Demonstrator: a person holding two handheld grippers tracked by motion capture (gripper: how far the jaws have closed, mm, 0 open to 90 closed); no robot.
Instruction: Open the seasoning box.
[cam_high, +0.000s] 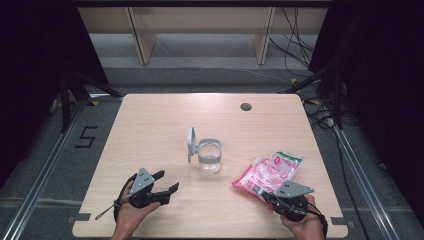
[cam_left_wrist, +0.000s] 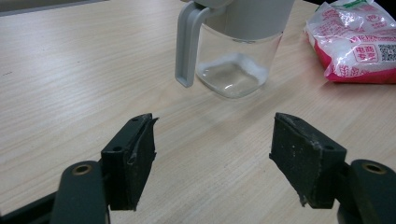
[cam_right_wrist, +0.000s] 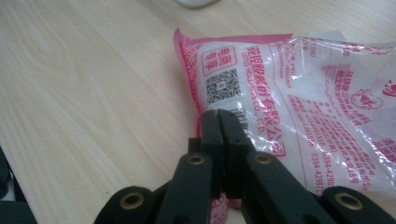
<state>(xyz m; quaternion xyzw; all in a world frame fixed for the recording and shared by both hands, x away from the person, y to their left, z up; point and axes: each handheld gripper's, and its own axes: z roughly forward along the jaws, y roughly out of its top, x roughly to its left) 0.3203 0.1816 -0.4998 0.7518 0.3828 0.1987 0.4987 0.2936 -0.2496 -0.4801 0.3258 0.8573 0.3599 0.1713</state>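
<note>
A clear glass jar (cam_high: 210, 159) with a grey collar stands mid-table, its grey lid (cam_high: 191, 143) flipped up at the left. A little white powder lies on the bottom of the jar (cam_left_wrist: 232, 70). A pink and white plastic bag (cam_high: 271, 172) of white grains lies to the jar's right. My right gripper (cam_high: 266, 196) is shut on the bag's near corner; the jaws meet over the printed bag (cam_right_wrist: 299, 93), right gripper (cam_right_wrist: 219, 115). At the near left, my left gripper (cam_high: 168, 180) stands open and empty, pointing at the jar; left gripper (cam_left_wrist: 212, 149).
The light wooden table (cam_high: 160, 115) has a round cable hole (cam_high: 245, 106) at the back right. Metal rails run along the floor on both sides. A wooden shelf frame (cam_high: 145, 40) and cables (cam_high: 300, 45) lie beyond the far edge.
</note>
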